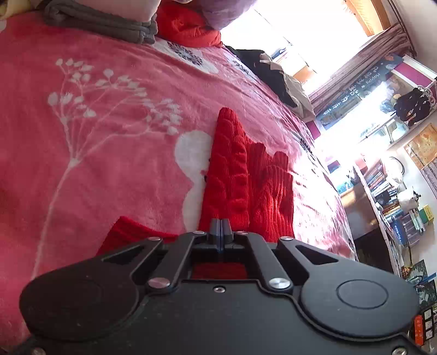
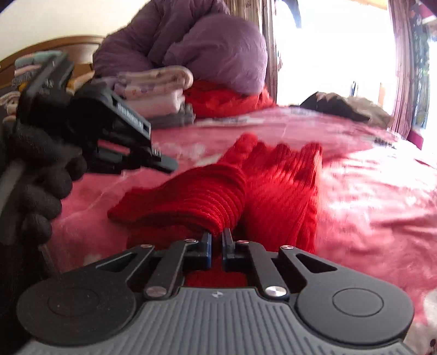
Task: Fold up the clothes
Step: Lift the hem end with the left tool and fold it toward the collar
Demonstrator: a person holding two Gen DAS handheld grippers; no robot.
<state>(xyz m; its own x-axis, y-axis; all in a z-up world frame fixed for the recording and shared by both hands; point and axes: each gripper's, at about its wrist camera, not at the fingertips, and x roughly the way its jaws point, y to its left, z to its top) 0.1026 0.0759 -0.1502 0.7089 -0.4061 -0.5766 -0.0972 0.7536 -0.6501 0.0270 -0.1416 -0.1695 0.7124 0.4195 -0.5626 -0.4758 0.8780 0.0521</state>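
A red knit garment (image 1: 240, 174) lies bunched on the pink flowered blanket (image 1: 109, 153) that covers the bed. In the left wrist view my left gripper (image 1: 220, 228) is shut, its pads pressed flat together at the garment's near end with no cloth showing between them. In the right wrist view the same garment (image 2: 273, 185) has a ribbed fold that runs down into my right gripper (image 2: 217, 243), which is shut on it. My left gripper (image 2: 164, 163), held by a black-gloved hand (image 2: 35, 177), hangs above the blanket (image 2: 368, 191) just left of the fold.
Folded clothes (image 2: 155, 90) are stacked at the head of the bed below a purple quilt (image 2: 213, 52) and a red cloth heap (image 1: 188, 24). Grey folded fabric (image 1: 103, 21) lies beside them. Dark clothes (image 1: 270, 71) sit at the far edge. Bookshelves (image 1: 390, 191) stand beyond the bed.
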